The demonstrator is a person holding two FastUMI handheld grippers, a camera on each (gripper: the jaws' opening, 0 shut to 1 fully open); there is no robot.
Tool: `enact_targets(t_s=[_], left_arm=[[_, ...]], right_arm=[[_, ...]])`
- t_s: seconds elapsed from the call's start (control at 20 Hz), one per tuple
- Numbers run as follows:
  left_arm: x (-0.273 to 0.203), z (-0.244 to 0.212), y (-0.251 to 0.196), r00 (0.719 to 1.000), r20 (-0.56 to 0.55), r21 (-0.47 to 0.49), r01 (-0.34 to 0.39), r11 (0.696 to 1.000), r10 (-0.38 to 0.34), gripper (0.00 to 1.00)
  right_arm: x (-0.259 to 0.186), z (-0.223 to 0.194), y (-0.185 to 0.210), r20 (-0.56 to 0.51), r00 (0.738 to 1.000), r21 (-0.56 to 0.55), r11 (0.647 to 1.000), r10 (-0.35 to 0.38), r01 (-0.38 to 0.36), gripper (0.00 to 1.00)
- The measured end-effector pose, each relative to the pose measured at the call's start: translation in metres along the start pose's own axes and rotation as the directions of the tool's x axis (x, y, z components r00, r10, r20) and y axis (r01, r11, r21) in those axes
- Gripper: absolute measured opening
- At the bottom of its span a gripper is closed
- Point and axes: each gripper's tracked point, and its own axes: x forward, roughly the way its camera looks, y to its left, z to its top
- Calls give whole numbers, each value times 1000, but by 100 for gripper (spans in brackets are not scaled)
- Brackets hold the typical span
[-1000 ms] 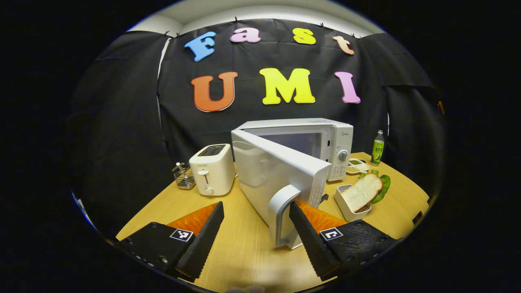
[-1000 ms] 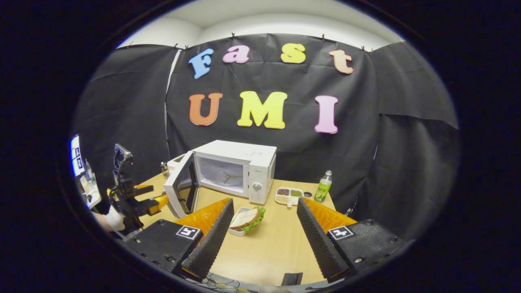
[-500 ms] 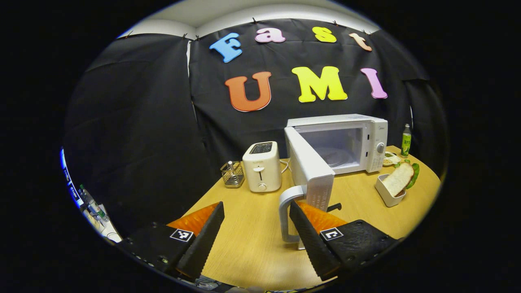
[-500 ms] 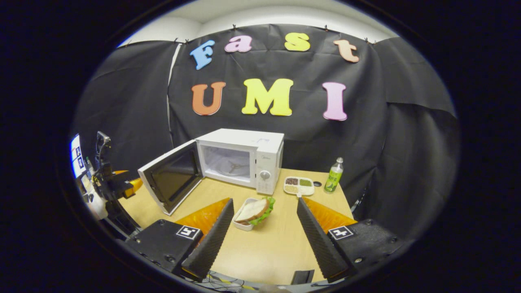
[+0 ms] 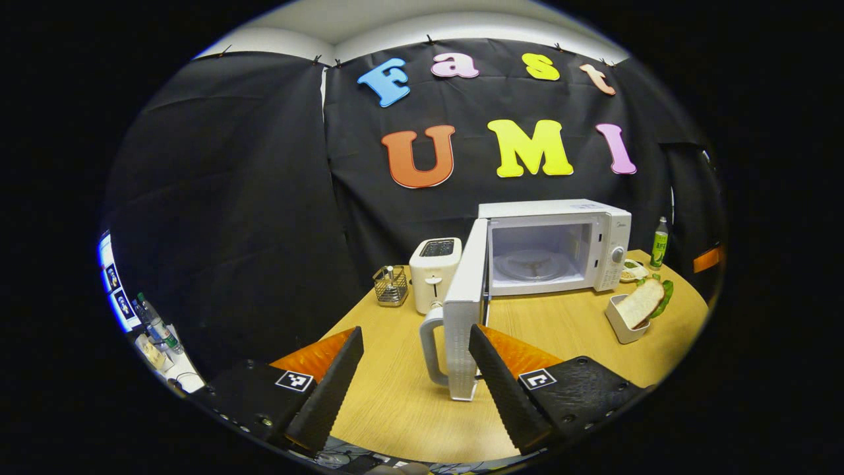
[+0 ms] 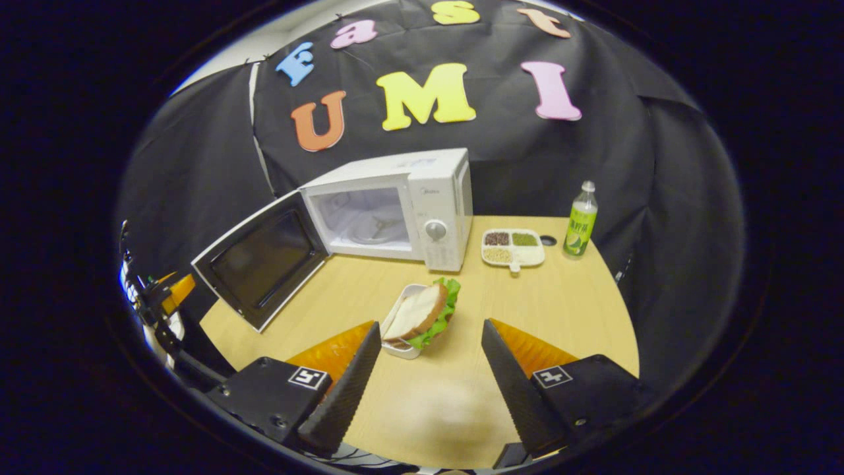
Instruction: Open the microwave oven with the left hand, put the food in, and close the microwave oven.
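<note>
The microwave oven (image 5: 557,247) stands at the back of the worktop (image 5: 395,396) with its door (image 5: 465,310) swung wide, edge-on to my left gripper (image 5: 415,379). My left fingers are spread apart and grasp nothing; the door handle (image 5: 430,346) sits between them, and I cannot tell whether either finger touches it. My right gripper (image 6: 428,376) is also spread and empty, with the sandwich (image 6: 422,313) in its white tray (image 6: 399,346) just beyond the fingertips, in front of the oven. As I see it, the risks are these: the sandwich stands tilted and may topple if I pinch the tray rim unevenly, and my left fingers could snag the handle and swing the door into the food's path.
</note>
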Motion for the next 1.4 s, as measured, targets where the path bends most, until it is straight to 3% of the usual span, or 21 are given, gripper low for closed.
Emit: enact_targets(t_s=[0.2,0.25,0.45,0.5,0.55,0.6,0.65,0.7,0.75,0.8,0.85,0.9,0.95,1.0,1.05,1.1,1.15,1.2,1.25,1.4], left_arm=[[-20,20,-35,1000,6,3,22,1000,-22,97],[-24,27,-43,1000,9,6,19,1000,-19,97],[-34,54,-68,999,25,21,-31,999,31,97],[-37,60,-73,998,31,16,-50,999,49,97],[-39,65,-79,997,37,5,-63,998,63,97],[-40,68,-85,996,41,-8,-76,997,76,96],[-41,69,-89,995,38,-19,-87,996,88,97],[-42,69,-93,995,32,-27,-96,995,97,96],[-43,68,-96,994,32,-31,-105,994,106,97],[-44,69,-99,993,29,-31,-111,993,112,97],[-45,69,-101,993,27,-32,-110,993,111,97],[-47,71,-102,993,30,-29,-113,993,114,97],[-47,72,-102,993,33,-25,-112,993,113,97],[-47,72,-101,993,30,-22,-110,994,111,97],[-47,71,-101,994,29,-24,-104,994,104,97],[-48,72,-100,995,32,-25,-95,995,96,97],[-48,73,-99,995,37,-24,-88,996,89,97],[-47,74,-97,996,41,-20,-76,997,77,97],[-47,75,-94,996,50,-18,-67,998,68,97],[-42,74,-87,998,61,-39,-12,999,15,97]], right_arm=[[56,-14,-10,-133,987,147,987,88,-68,93],[66,-12,-6,-148,981,191,977,128,-98,82],[95,-4,-2,-215,944,275,943,251,-188,70],[100,-5,0,-241,930,284,936,278,-206,70],[103,-6,2,-262,916,291,930,304,-225,78],[106,-6,3,-281,903,302,923,324,-238,66],[108,-9,3,-299,893,316,917,338,-241,75],[110,-8,4,-308,883,338,908,354,-246,60],[111,-8,7,-316,871,371,894,375,-251,53],[110,-9,10,-327,858,412,877,397,-249,61],[110,-9,11,-336,848,451,860,411,-238,41],[110,-8,11,-338,843,479,847,419,-229,37],[109,-6,12,-334,842,506,834,423,-218,43],[108,-4,14,-334,839,524,825,429,-213,40],[105,0,17,-327,839,533,818,435,-217,29],[102,3,19,-319,843,533,817,434,-220,29],[99,9,22,-305,849,533,816,432,-224,35],[95,17,25,-286,856,535,813,430,-229,27],[88,27,32,-260,861,542,804,437,-244,35],[75,60,59,-167,883,568,775,438,-278,34]])
